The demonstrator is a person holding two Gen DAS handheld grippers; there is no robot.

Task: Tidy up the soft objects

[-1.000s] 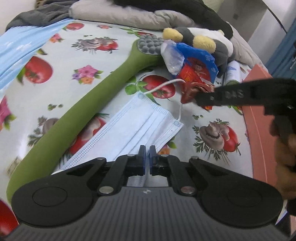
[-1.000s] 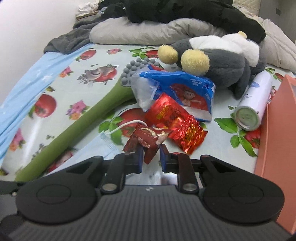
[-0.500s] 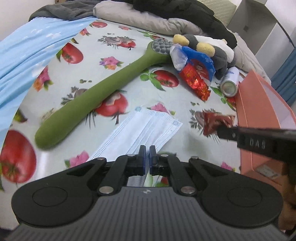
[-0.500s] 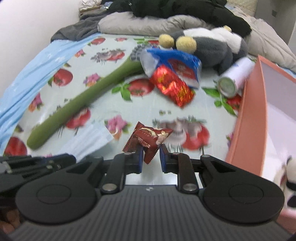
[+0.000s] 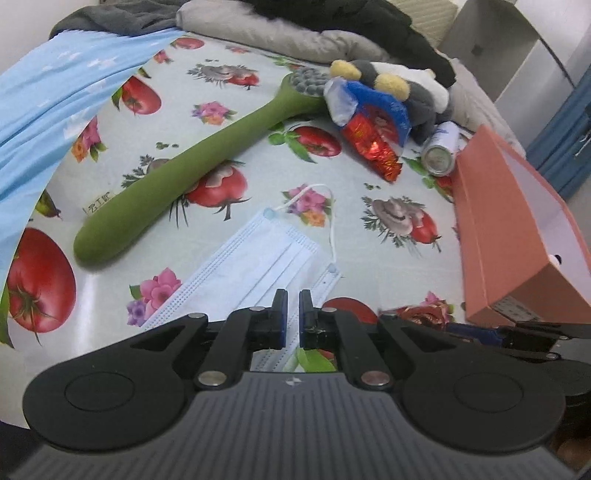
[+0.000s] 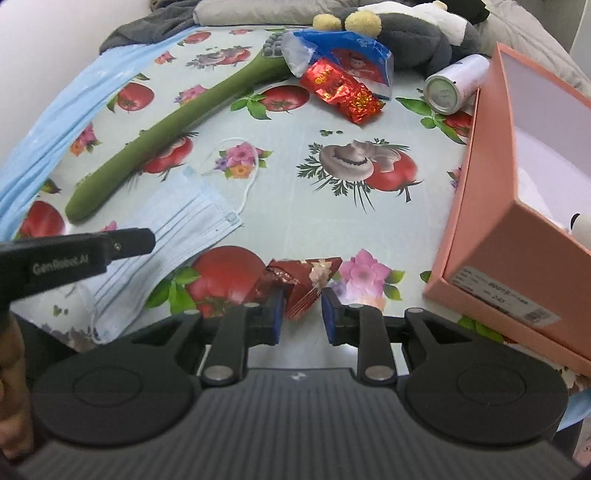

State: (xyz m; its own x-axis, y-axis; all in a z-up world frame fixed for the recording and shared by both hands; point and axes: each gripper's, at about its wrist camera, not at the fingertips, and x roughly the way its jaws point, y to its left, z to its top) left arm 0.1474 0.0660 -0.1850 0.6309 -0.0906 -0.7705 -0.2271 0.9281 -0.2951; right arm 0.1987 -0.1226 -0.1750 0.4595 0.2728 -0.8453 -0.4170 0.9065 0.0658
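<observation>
Right gripper has its fingers a little apart with a small red wrapper between them; the left pad touches it, the right pad looks just clear, so I cannot tell whether it is pinched or already let go. It sits low over the tablecloth near the front edge, just beside the pink box. Left gripper is pressed nearly together, holding nothing, above the near edge of the face mask.

Going by what lies about, most of the sorting looks still to do. Inside the box only something white shows (a soft toy, perhaps; too little is visible to say). Outside it remain the long green massage stick, the grey plush toy at the far side, the face mask, the blue snack bag with the shiny red packet lying against it, and the white can close beside the box's far wall. Smallest of all is the wrapper itself, not yet in the box.
</observation>
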